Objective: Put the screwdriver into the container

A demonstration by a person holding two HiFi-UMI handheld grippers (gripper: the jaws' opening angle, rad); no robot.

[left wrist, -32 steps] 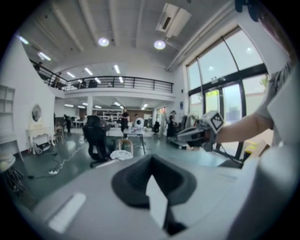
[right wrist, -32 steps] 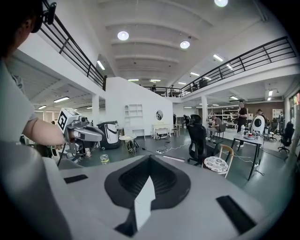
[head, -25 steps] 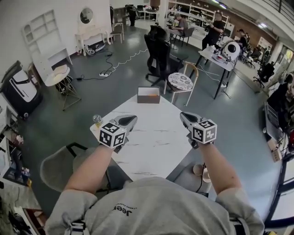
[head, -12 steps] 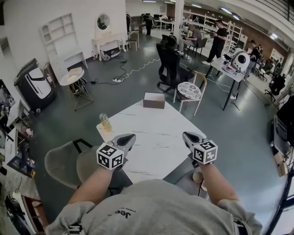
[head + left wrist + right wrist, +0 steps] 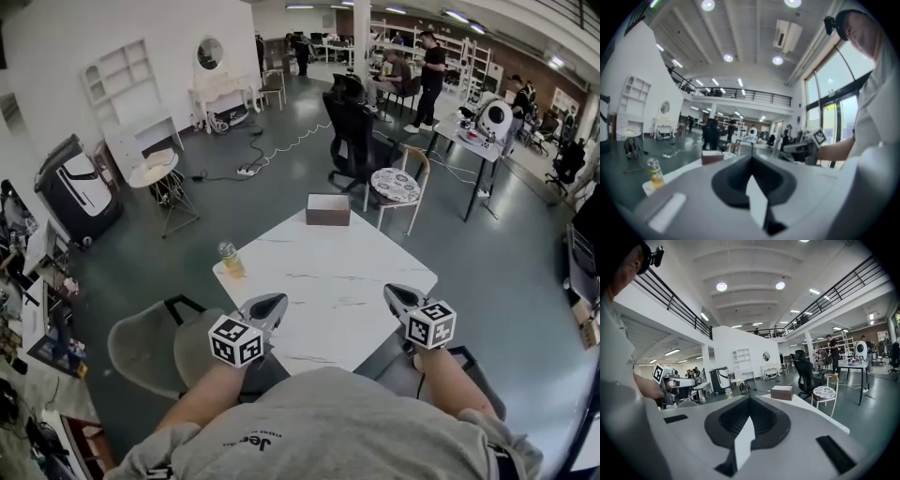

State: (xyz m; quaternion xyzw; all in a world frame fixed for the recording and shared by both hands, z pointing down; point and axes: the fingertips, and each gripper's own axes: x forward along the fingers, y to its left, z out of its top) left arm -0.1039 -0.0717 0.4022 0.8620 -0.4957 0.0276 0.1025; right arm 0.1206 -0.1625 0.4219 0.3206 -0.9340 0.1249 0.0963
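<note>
Both grippers have drawn back from over the table (image 5: 323,281) to its near edges. Left gripper (image 5: 271,303) hangs by the near-left edge, right gripper (image 5: 397,295) by the near-right edge, each with its jaws pressed together on nothing. Container (image 5: 328,208) sits at the far corner, well apart from both; a bottle (image 5: 230,260) stands by the left corner.

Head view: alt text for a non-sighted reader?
A person holds a left hand-held gripper and a right hand-held gripper, both shut and empty, at the near side of a white table. A brown box sits at its far edge, a bottle of yellow liquid at its left edge.
</note>
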